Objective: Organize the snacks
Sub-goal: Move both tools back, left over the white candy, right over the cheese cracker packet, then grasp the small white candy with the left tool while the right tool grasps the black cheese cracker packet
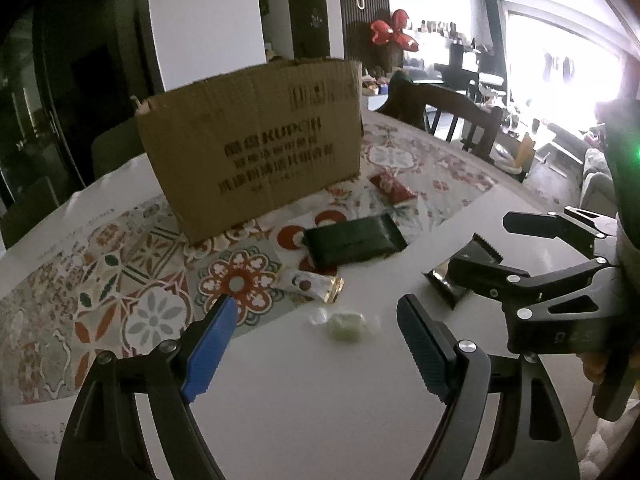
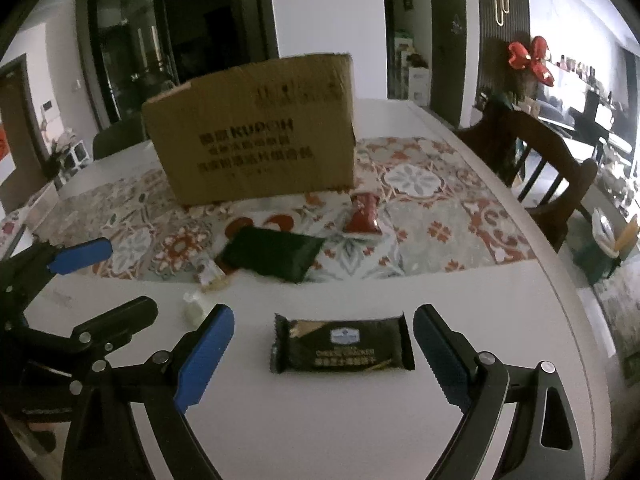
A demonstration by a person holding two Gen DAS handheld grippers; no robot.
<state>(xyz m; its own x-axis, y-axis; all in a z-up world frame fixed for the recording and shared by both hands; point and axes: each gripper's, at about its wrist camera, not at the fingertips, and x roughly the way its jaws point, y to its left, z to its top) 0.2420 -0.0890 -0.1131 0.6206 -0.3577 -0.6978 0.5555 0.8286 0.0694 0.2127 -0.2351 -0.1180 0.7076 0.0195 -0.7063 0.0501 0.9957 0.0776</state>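
Observation:
A brown cardboard box (image 1: 252, 140) stands on the patterned mat; it also shows in the right wrist view (image 2: 256, 128). In front of it lie a dark green packet (image 1: 354, 240) (image 2: 272, 254), a red packet (image 1: 392, 187) (image 2: 363, 214), a small white-and-gold bar (image 1: 312, 284) (image 2: 210, 274) and a pale wrapped candy (image 1: 346, 326) (image 2: 194, 308). A black snack packet (image 2: 342, 344) lies between my right gripper's open fingers (image 2: 320, 354), untouched; its end shows in the left wrist view (image 1: 448, 284). My left gripper (image 1: 316, 344) is open and empty, just before the candy.
A white table (image 2: 360, 420) carries the patterned mat (image 2: 440, 216). A dark wooden chair (image 2: 540, 160) stands at the right edge. The right gripper (image 1: 560, 264) reaches in from the right in the left wrist view.

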